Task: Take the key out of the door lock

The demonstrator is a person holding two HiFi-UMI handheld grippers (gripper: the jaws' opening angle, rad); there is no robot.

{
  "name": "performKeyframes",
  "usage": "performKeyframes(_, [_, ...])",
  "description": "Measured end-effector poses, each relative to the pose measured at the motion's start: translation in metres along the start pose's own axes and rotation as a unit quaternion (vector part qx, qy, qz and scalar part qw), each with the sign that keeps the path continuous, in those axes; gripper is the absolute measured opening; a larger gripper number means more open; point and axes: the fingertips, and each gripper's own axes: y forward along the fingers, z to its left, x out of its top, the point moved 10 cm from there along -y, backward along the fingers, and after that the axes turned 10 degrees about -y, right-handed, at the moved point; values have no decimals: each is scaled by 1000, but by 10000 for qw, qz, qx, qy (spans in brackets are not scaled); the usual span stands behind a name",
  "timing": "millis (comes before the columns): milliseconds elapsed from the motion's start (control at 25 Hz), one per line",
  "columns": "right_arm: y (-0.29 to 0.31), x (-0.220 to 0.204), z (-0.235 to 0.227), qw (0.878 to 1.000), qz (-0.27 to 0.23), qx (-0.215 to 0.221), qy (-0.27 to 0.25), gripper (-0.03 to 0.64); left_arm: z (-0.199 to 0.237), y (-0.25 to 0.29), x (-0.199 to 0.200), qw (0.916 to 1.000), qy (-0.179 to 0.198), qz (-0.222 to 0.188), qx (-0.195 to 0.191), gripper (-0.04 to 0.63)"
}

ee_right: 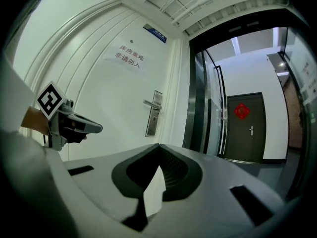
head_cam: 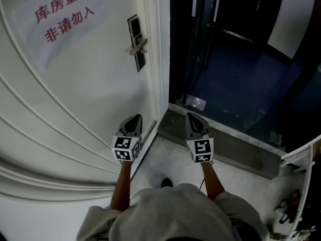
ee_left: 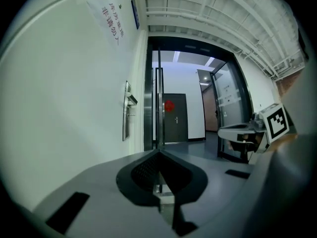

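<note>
1. The left gripper (ee_left: 159, 152) has its jaws pressed together with nothing between them
2. The right gripper (ee_right: 158, 145) is likewise closed tight and empty, and sits beside the left one, both held low
3. The lock plate (head_cam: 136, 41) sits near the edge of the white door (head_cam: 85, 89), with its handle (head_cam: 139, 47) across it, well away from both grippers
4. The key is too small to pick out on the lock plate
5. A paper sign (head_cam: 62, 9) hangs on the door – the dark doorway (head_cam: 235, 59) lies to its right

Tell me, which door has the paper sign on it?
The near white door with the lever handle; the dark door down the corridor carries only a red ornament.
</note>
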Motion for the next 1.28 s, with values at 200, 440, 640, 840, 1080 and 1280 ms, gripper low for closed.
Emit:
performKeyframes(200, [32, -15, -18, 9999, 66, 72, 83, 23, 8, 38, 3, 10000, 18, 76, 35, 17])
performKeyframes(440, [58, -36, -21, 9992, 300, 173, 209, 23, 17, 64, -9, 9994, -10, 348, 11, 17])
performKeyframes(640, [84, -42, -23, 9988, 426, 165, 190, 23, 32, 91, -6, 9992, -18, 382, -109, 17])
performKeyframes(840, [120, -39, -26, 9988, 465, 81, 110, 22, 51, 126, 4, 9990, -1, 289, -338, 17])
performKeyframes(1080, [169, -26, -29, 9990, 423, -159, -1, 22, 74, 169, 22, 9968, 71, 237, -764, 17])
performKeyframes(1280, [198, -20, -27, 9982, 442, -398, 29, 23, 90, 196, 28, 9933, 7, 207, -1141, 17])
